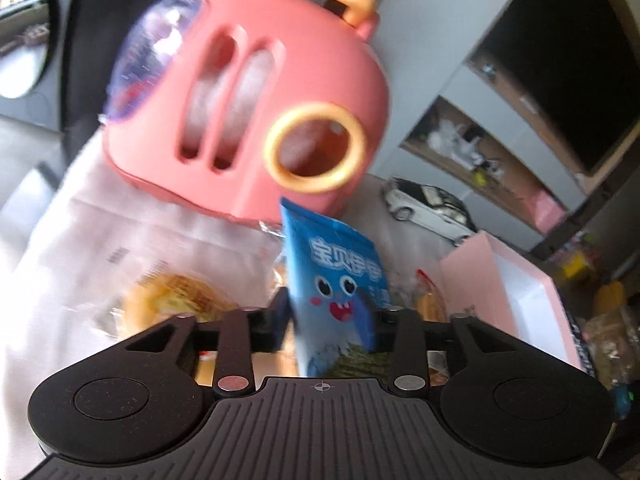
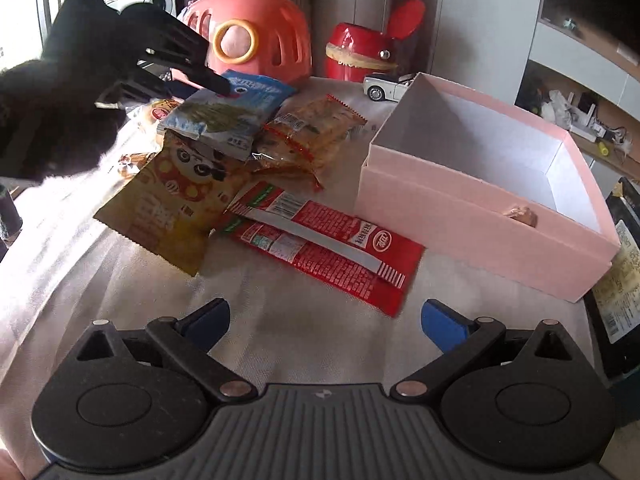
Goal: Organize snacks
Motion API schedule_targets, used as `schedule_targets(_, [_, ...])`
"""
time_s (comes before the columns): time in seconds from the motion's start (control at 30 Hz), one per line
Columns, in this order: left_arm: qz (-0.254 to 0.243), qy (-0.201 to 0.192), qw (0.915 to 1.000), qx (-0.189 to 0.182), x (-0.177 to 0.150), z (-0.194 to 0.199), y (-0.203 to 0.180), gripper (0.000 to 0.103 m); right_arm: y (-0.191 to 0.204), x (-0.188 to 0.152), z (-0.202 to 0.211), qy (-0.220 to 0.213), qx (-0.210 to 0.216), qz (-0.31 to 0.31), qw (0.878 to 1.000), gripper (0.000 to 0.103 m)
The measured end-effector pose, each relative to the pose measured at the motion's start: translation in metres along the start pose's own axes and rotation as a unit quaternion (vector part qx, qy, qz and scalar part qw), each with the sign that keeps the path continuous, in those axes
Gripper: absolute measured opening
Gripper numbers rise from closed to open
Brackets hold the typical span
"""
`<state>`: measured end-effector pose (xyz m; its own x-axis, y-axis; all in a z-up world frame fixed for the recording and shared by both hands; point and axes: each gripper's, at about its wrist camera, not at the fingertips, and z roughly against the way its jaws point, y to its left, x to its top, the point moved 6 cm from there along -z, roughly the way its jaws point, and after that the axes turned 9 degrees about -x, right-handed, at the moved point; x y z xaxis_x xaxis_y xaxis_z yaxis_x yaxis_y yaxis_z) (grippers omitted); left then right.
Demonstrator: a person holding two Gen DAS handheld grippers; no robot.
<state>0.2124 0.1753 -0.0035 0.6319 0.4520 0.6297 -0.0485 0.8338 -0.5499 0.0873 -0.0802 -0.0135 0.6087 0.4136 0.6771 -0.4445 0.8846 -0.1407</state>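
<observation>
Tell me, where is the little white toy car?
In the right wrist view, the white toy car sits at the table's far side, between the red container and the pink box.

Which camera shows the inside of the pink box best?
The right wrist view. There the pink box sits whole and open, so you can look down at its white inside, with a small brownish thing at its near wall. The left wrist view catches only one blurry corner at the right edge.

Strong daylight falls from the left on the white tablecloth (image 2: 80, 280) under the jaws. Far ahead of the jaws, to the right, stands a wooden shelf (image 2: 580, 92) against a grey wall (image 2: 480, 20), with a dark screen (image 1: 560, 68) above.
</observation>
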Motion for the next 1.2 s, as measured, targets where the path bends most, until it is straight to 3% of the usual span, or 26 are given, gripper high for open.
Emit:
schedule_targets(0.13, [-0.02,0.002,0.9998,-0.006,-0.012,0.007,-0.007,0.037,0.001,0.014,0.001,-0.012,-0.011,0.003,1.0,0.102])
schedule_targets(0.27, [0.003,0.017,0.9975,-0.069,-0.03,0.032,-0.01,0.02,0.007,0.03,0.004,-0.013,0.011,-0.013,1.0,0.102])
schedule_targets(0.4, [-0.051,0.036,0.9953,-0.073,-0.055,0.067,-0.017,0.02,0.022,0.037,0.007,-0.001,0.063,-0.028,0.998,0.102])
schedule_targets(0.63, [-0.073,0.058,0.9938,-0.06,-0.077,0.117,-0.018,0.02,0.072,0.039,0.001,0.037,0.129,-0.027,0.991,0.102])
schedule_targets(0.77, [-0.05,0.056,0.9943,-0.075,-0.078,0.101,-0.018,0.031,0.103,0.033,-0.004,0.051,0.141,-0.021,0.988,0.101])
schedule_targets(0.93, [-0.034,0.042,0.9957,-0.075,-0.077,0.062,-0.018,0.032,0.113,0.024,0.01,0.033,0.138,0.009,0.99,0.101])
schedule_targets(1.03, [-0.044,0.024,0.9969,-0.061,-0.068,0.053,-0.021,0.025,0.11,0.016,0.014,0.04,0.139,0.012,0.989,0.101])
schedule_targets(1.13, [-0.028,0.043,0.9962,-0.07,-0.068,0.054,-0.023,0.021,0.106,0.014,0.028,0.024,0.134,0.019,0.99,0.101])
schedule_targets(1.2, [-0.042,0.048,0.9947,-0.081,-0.073,0.065,-0.028,0.019,0.108,0.011,0.038,0.003,0.134,0.038,0.99,0.101])
